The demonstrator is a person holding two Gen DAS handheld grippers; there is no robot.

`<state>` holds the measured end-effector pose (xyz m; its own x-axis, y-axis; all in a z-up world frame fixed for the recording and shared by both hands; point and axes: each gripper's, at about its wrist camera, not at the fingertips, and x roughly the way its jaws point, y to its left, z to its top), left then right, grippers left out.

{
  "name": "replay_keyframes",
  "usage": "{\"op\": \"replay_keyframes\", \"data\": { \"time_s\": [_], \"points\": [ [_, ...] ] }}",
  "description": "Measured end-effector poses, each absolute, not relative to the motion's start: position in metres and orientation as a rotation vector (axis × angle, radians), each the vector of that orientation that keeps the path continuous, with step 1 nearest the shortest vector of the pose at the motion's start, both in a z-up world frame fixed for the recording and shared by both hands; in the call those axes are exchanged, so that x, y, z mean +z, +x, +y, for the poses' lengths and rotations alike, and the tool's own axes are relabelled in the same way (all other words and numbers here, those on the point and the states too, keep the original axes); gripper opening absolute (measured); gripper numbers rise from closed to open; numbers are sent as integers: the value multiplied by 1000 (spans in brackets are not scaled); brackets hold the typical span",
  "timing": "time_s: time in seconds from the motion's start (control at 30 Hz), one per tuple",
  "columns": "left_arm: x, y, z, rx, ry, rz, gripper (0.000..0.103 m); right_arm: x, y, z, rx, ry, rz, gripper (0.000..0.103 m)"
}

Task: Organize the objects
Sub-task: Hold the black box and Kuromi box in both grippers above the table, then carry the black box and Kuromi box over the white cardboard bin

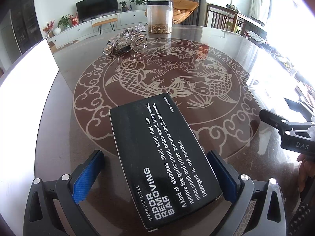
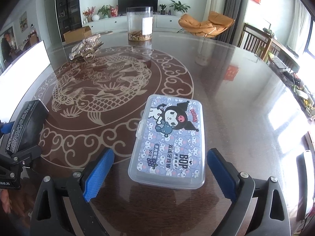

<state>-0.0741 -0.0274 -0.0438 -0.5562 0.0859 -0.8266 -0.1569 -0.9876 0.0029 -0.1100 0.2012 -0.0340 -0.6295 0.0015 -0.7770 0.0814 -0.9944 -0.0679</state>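
Glossy brown tabletop carried both items. Left gripper apparently clamped the black cardboard soap box tilted, for relocation. Right gripper jaws stood released around the clear plastic floss case.

Your left gripper has two black plastic fingers, each faced with a blue pad with a fine cross-hatched texture. The arms behind the fingers are dark grey to black, with triangular cut-outs and round silver screw heads at the pivots. Your right gripper is built the same way: blue textured pads on black fingers, silver screws, triangular openings in the black arms. Seen from the left wrist camera, the right gripper's body carries white letters reading "DAS". Seen from the right wrist camera, the left gripper's housing shows white lettering ending in "botAI".
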Motion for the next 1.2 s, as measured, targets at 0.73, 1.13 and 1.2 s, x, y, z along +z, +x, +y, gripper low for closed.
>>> {"op": "replay_keyframes", "data": {
  "time_s": [0.73, 1.13, 1.2],
  "points": [
    [-44, -75, -29, 2654, -1402, 115, 103, -41, -119, 203, -2732, 1397, 111, 100],
    [-37, -90, -27, 2481, -1569, 93, 103, -38, -119, 207, -2643, 1467, 12, 103],
    [-36, -91, -29, 2513, -1556, 101, 96, -37, -127, 205, -2611, 1513, -28, 103]
  ]
}}
